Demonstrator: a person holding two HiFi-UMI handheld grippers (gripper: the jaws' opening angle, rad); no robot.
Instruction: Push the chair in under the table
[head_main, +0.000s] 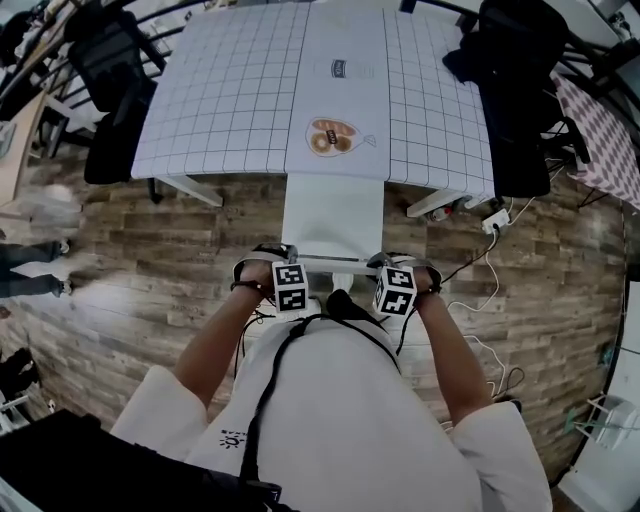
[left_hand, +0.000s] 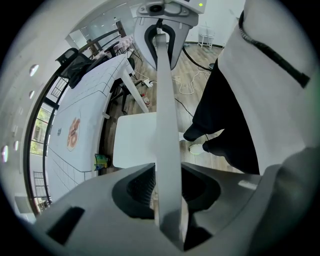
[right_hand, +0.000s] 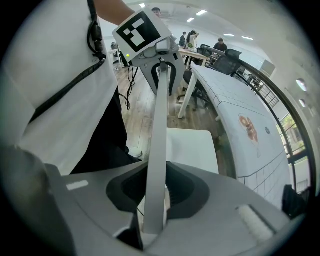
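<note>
The chair (head_main: 333, 215) blocks the way straight ahead of both jaws, its seat reaching the worktop (head_main: 230, 90) edge. Floor (head_main: 230, 235) lies open either side, up to the worktop legs (head_main: 190, 189); cables (head_main: 480, 295) trail right of the right-hand jaws.

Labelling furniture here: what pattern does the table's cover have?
Table cover: white with thin dark grid, plain centre strip; best in head view.
</note>
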